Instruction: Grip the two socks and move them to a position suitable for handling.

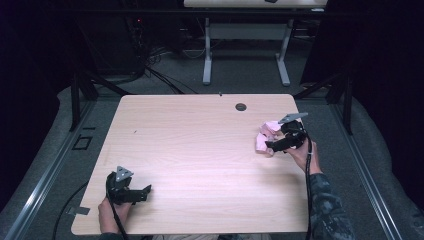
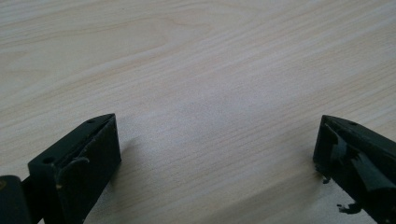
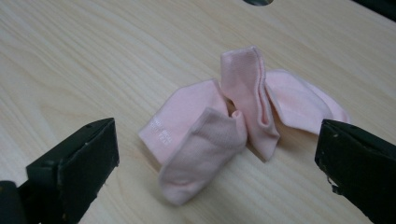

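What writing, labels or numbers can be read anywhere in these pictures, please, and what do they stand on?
Pink sock: two short lines of pale lettering near its edge, too small and blurred to read.
Wooden table, left tool and right tool: no readable text.

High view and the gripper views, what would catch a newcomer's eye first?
The pink socks, crumpled in a small heap near the right edge of the pale wooden table, stand out first. The right gripper hovers open just before them, while the left gripper sits open at the near left corner.
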The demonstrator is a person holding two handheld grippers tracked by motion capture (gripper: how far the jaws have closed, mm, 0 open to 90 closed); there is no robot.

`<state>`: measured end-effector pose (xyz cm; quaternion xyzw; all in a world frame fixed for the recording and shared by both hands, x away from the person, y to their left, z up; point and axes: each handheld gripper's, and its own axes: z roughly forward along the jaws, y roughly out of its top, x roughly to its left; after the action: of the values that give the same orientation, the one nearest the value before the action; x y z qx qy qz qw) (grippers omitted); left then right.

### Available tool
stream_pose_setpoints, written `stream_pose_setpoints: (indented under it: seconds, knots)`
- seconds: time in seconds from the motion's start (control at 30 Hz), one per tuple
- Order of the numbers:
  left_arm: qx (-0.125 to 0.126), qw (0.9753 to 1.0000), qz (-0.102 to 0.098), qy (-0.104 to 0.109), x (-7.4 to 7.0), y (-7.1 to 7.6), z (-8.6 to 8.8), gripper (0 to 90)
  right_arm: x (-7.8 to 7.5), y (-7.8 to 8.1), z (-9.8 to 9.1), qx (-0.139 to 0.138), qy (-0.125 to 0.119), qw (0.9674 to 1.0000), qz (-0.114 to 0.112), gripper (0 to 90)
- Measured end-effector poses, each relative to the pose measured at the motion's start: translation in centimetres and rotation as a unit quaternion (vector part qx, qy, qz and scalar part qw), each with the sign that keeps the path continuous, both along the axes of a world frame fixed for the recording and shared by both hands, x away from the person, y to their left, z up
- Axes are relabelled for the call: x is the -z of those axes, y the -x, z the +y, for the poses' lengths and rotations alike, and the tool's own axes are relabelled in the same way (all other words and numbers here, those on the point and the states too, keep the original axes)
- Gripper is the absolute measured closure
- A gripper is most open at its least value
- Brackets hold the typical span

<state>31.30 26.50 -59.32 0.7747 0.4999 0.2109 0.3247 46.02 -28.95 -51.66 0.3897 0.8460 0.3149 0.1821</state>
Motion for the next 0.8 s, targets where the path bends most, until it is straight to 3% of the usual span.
stream_pose_setpoints:
  seconds: [0.2,0.37,0.47,0.5,0.53,0.57,0.6,0.63,0.8]
  knots:
    - [0.0,1.0,0.0,0.0,0.0,0.0,0.0,0.5,0.1,-2.3,0.7,-0.013,0.024,0.9993,0.023,0.0]
    - [0.0,1.0,0.0,0.0,0.0,0.0,0.0,0.5,1.2,-4.7,1.7,-0.021,0.064,0.9968,0.043,0.5]
    - [0.0,1.0,0.0,0.0,0.0,0.0,0.0,0.5,1.9,-5.3,1.7,-0.018,0.062,0.9969,0.045,2.2]
    - [0.0,1.0,0.0,0.0,0.0,0.0,0.0,0.5,3.1,-5.7,1.8,-0.012,0.072,0.9948,0.071,3.3]
    - [0.0,1.0,0.0,0.0,0.0,0.0,0.0,0.5,3.1,-5.7,1.8,-0.012,0.072,0.9948,0.071,3.3]
    - [0.0,1.0,0.0,0.0,0.0,0.0,0.0,0.5,4.1,-6.0,1.6,-0.012,0.064,0.9935,0.093,7.8]
    - [0.0,1.0,0.0,0.0,0.0,0.0,0.0,0.5,4.1,-6.0,1.6,-0.012,0.064,0.9935,0.093,7.8]
    - [0.0,1.0,0.0,0.0,0.0,0.0,0.0,0.5,4.5,-6.1,1.3,-0.009,0.058,0.9926,0.107,15.1]
    - [0.0,1.0,0.0,0.0,0.0,0.0,0.0,0.5,4.5,-6.0,0.9,-0.006,0.045,0.9932,0.107,23.5]
